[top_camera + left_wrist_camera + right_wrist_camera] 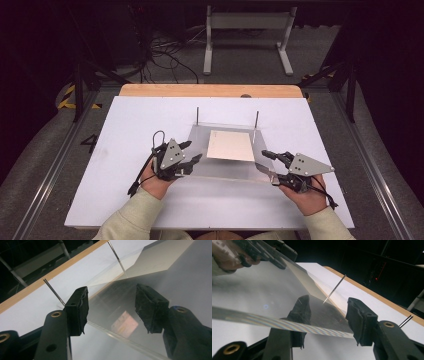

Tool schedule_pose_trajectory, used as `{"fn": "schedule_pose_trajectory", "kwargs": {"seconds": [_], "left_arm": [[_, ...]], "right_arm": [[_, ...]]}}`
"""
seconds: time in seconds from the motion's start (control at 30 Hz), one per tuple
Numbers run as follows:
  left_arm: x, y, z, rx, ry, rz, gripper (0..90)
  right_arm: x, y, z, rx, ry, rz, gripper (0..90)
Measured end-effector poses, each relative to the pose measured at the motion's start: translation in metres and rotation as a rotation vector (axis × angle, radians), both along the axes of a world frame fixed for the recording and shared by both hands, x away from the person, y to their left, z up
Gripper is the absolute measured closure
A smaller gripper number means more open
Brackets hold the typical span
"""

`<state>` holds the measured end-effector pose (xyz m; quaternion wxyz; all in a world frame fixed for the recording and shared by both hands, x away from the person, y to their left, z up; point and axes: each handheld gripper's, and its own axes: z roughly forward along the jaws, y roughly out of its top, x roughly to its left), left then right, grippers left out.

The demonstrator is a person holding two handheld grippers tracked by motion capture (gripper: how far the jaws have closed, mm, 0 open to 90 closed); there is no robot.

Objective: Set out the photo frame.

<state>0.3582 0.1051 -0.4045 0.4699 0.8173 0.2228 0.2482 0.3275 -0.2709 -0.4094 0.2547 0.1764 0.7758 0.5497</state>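
The clear sheet (227, 167) sits over the middle of the desk (125, 130), toward its near edge, tilted so its near side is raised and its far side drops toward two thin upright pins (197, 115) nearer the far edge. A pale square card (231, 145) shows through or under it; which cannot be told. The left gripper (189, 152) is at the sheet's left edge and the right gripper (272, 167) at its right edge. In the left gripper view the jaws stand spread with the sheet's edge running between them, one pad above and one below, neither clearly pressing. In the right gripper view the jaws are likewise apart, one seen through the sheet, the other beside its edge, so the sheet seems to rest there rather than be pinched.

The likely trouble is slip: a smooth, stiff sheet carried on spread jaws could slide off if either hand tips or the two hands move unevenly. If one side closes before the other, the sheet could twist and swing against the pins, bending them or knocking the sheet askew. Closing too near the very edge risks the pads skating off. Glare on the sheet also makes its edge hard to judge, so a jaw could close on nothing
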Motion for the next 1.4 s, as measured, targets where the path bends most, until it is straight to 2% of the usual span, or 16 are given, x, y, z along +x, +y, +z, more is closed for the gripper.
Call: {"fn": "schedule_pose_trajectory", "kwargs": {"seconds": [0.2, 0.4, 0.43, 0.53, 0.67, 0.73, 0.77, 0.8, 0.83, 0.93, 1.0, 1.03, 1.13, 1.27, 1.4], "left_arm": [[0.001, 0.001, -0.001, -0.005, -0.002, 0.003, 44.1], [-0.001, 0.000, 0.000, -0.007, -0.032, 0.015, 45.9], [-0.002, 0.000, 0.002, -0.008, -0.040, 0.018, 46.8], [-0.002, 0.001, 0.006, -0.011, -0.033, 0.012, 47.6], [-0.004, 0.005, 0.014, -0.043, -0.037, 0.000, 49.0], [-0.007, 0.009, 0.019, -0.075, -0.058, 0.005, 50.5], [-0.010, 0.010, 0.022, -0.078, -0.095, 0.025, 52.0], [-0.010, 0.010, 0.022, -0.078, -0.095, 0.025, 54.1], [-0.012, 0.013, 0.028, -0.096, -0.105, 0.035, 54.2], [-0.014, 0.014, 0.030, -0.105, -0.118, 0.045, 55.5], [-0.015, 0.015, 0.032, -0.091, -0.143, 0.057, 56.2], [-0.017, 0.015, 0.034, -0.098, -0.147, 0.065, 56.7], [-0.021, 0.016, 0.040, -0.107, -0.174, 0.067, 59.2], [-0.028, 0.020, 0.049, -0.131, -0.195, 0.038, 65.1], [-0.035, 0.020, 0.057, -0.163, -0.201, 0.038, 68.8]], "right_arm": [[0.001, 0.000, 0.001, -0.011, -0.004, 0.009, 54.5], [0.002, 0.000, 0.004, -0.015, -0.013, -0.005, 55.6], [0.001, 0.001, 0.007, -0.024, -0.019, -0.012, 56.4], [0.000, 0.001, 0.012, -0.026, -0.026, -0.017, 56.8], [-0.003, 0.001, 0.018, -0.011, -0.054, -0.037, 57.0], [-0.005, 0.000, 0.023, 0.005, -0.077, -0.056, 57.4], [-0.005, 0.000, 0.024, 0.014, -0.082, -0.064, 58.0], [-0.005, 0.000, 0.024, 0.014, -0.082, -0.064, 58.0], [-0.006, -0.002, 0.028, 0.042, -0.103, -0.062, 59.7], [-0.008, 0.000, 0.031, 0.046, -0.110, -0.063, 60.5], [-0.011, 0.002, 0.035, 0.046, -0.126, -0.065, 61.8], [-0.012, 0.003, 0.037, 0.043, -0.135, -0.065, 62.3], [-0.016, 0.004, 0.043, 0.051, -0.164, -0.076, 63.3], [-0.020, 0.002, 0.052, 0.071, -0.200, -0.094, 63.4], [-0.023, -0.001, 0.059, 0.097, -0.233, -0.116, 63.5]]}}
